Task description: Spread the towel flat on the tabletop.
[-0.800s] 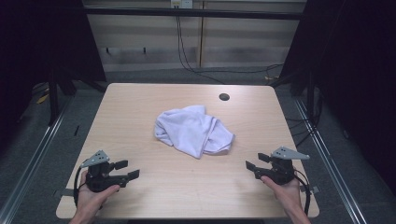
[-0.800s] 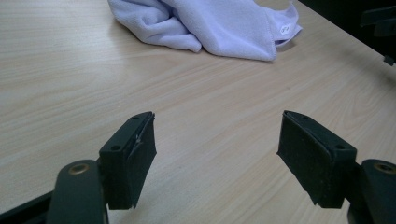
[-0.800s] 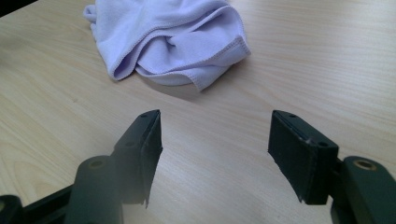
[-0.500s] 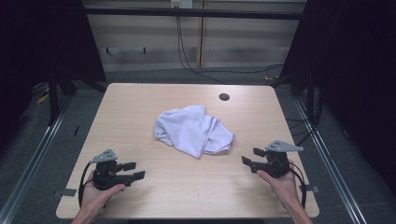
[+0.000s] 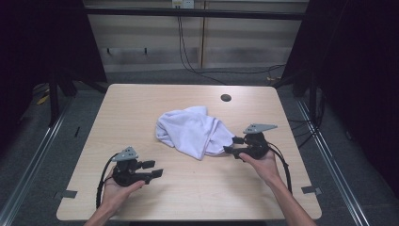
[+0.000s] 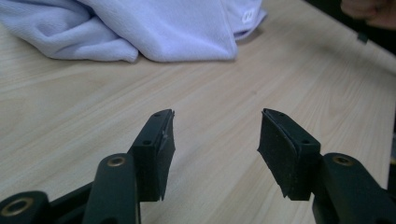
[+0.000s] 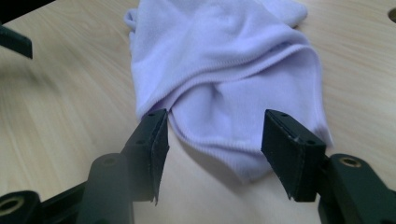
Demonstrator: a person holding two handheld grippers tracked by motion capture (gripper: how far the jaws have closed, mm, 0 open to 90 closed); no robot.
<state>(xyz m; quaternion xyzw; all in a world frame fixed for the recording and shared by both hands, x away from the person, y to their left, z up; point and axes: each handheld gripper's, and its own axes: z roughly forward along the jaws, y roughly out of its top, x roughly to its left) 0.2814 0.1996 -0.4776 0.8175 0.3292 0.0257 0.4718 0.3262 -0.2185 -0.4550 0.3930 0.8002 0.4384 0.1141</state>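
A crumpled white cloth (image 5: 193, 132) lies in the middle of the wooden table (image 5: 141, 103). My right gripper (image 5: 231, 145) is at the cloth's right edge, open. In the right gripper view the cloth's (image 7: 224, 60) near fold reaches in between the jaws of the right gripper (image 7: 212, 121), and the pads do not press on it. My left gripper (image 5: 155, 168) rests open near the front left of the table, pointing right. In the left gripper view its jaws (image 6: 215, 126) stand wide over bare wood, with the cloth (image 6: 154, 28) some way ahead.
A round dark hole (image 5: 226, 98) sits in the table near its far right. Grey tape marks (image 5: 68, 193) lie at the front corners. Dark frame posts and floor rails flank the table. The other hand (image 6: 369, 9) shows at the far edge of the left gripper view.
The right gripper has moved forward and left, up to the cloth's edge. The left gripper has shifted a little to the right. The cloth has not moved.
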